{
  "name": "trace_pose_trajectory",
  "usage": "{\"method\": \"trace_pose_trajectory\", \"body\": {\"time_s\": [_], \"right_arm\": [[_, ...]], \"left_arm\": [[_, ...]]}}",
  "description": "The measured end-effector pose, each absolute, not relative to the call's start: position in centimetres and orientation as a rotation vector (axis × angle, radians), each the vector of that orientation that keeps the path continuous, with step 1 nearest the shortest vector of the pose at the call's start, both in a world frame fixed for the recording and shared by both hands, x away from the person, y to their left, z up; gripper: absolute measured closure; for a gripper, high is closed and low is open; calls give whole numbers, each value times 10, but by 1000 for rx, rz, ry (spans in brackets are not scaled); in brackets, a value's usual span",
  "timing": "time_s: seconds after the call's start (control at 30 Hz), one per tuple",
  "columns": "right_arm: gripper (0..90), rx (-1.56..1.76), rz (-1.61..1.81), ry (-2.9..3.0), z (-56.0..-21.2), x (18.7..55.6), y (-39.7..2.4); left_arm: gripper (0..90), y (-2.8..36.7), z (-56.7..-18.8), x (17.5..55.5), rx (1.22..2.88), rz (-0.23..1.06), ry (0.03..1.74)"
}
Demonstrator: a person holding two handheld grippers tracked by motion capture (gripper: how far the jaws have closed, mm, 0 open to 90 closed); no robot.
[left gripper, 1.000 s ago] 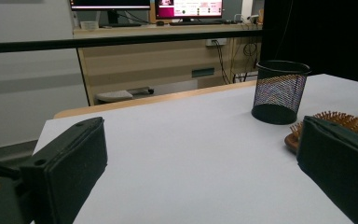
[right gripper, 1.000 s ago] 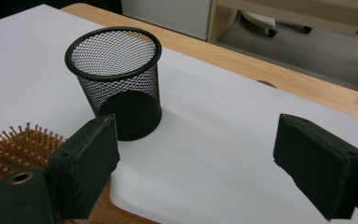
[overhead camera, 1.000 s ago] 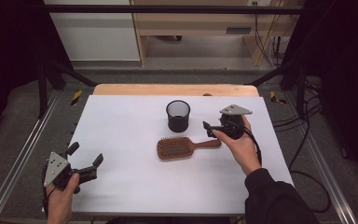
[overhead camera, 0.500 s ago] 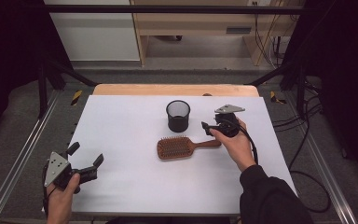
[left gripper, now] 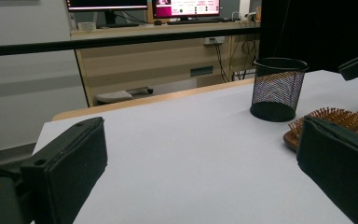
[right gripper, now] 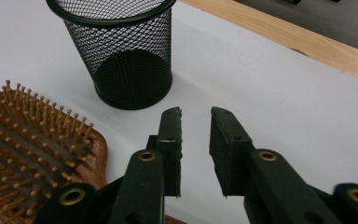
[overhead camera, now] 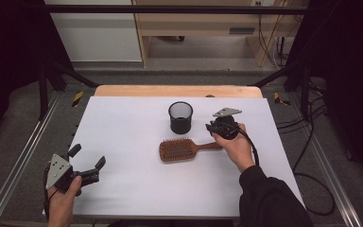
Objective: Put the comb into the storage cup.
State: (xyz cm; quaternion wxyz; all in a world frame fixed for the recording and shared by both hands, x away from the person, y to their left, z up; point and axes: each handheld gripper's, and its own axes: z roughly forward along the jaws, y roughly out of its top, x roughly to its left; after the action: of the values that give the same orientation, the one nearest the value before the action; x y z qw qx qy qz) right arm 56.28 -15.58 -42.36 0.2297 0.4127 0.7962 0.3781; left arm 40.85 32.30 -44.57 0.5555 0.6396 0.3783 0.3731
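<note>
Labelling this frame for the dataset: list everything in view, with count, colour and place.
Mesh cup: 1, black, upright, table centre-back.
Hairbrush: 1, brown wood, bristles up, in front of the cup.
Table: 1, white top, wooden back edge.
Monitors: 2, lit, on the desk behind.
Left gripper: 1, black, open, near-left corner.
Right gripper: 1, black, jaws just closing, narrow gap with nothing between, above the brush handle beside the cup.
</note>
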Motion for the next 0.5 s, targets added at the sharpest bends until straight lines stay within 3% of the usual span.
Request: {"method": "trace_pose_trajectory", "body": {"time_s": [0.23,0.5], "right_arm": [[888,1086,1004,2235,-431,566,-153],[900,1061,968,2285,-436,567,-147]], "left_arm": [[21,323,-446,409,1515,882,895],[22,323,-446,409,1515,883,894]]}}
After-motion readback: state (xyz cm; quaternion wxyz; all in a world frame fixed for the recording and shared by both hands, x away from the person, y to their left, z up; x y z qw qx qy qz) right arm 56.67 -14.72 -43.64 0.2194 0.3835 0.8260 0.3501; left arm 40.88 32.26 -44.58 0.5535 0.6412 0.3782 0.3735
